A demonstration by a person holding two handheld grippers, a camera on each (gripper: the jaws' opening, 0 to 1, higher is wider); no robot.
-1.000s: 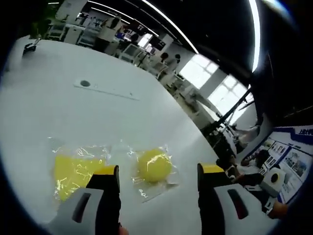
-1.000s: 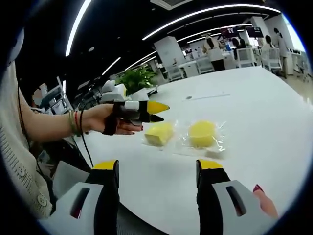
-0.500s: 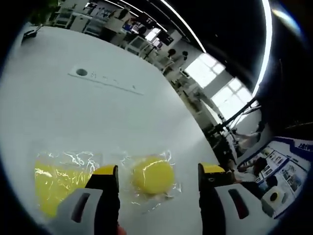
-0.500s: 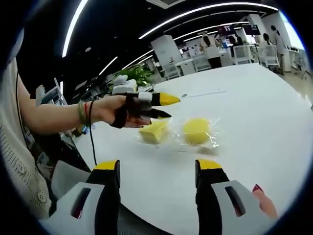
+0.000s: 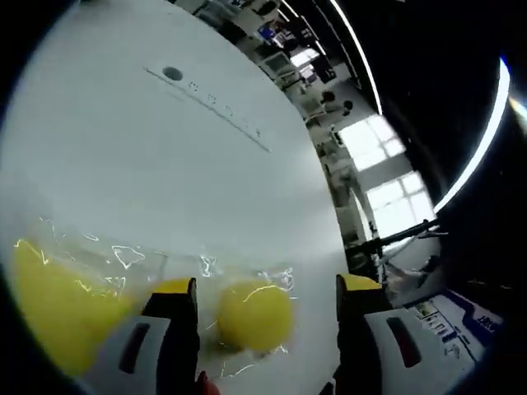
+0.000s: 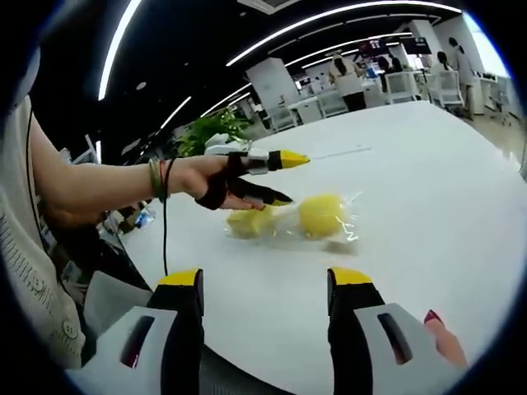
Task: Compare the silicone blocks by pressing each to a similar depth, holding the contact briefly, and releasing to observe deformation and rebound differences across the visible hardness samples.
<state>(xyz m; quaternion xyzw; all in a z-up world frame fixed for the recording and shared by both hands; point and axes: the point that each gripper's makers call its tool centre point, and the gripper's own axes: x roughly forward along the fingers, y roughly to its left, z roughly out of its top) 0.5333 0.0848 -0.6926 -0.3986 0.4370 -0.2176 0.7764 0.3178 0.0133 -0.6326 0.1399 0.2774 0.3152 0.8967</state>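
Two yellow silicone blocks lie in clear plastic bags on the white table point(image 6: 428, 164). The round block point(image 6: 321, 216) is on the right and the square block point(image 6: 249, 222) on the left. My left gripper point(image 6: 288, 179), held in a hand, hovers open just above them, its lower jaw tip close to the bags. In the left gripper view the round block point(image 5: 254, 315) sits low between the open jaws of the left gripper point(image 5: 268, 288), with the square block point(image 5: 49, 304) off to the left. My right gripper point(image 6: 263, 278) stands open and empty, well short of the blocks.
A cable slot point(image 5: 210, 103) and a round grommet point(image 5: 172, 73) run across the table beyond the blocks. A green plant point(image 6: 206, 127) stands behind the table; people and desks point(image 6: 344, 78) are at the far end. The person's forearm point(image 6: 99, 193) reaches in from the left.
My left gripper has moved down and forward toward the round block, which now looms larger between its jaws. The right gripper has held its place.
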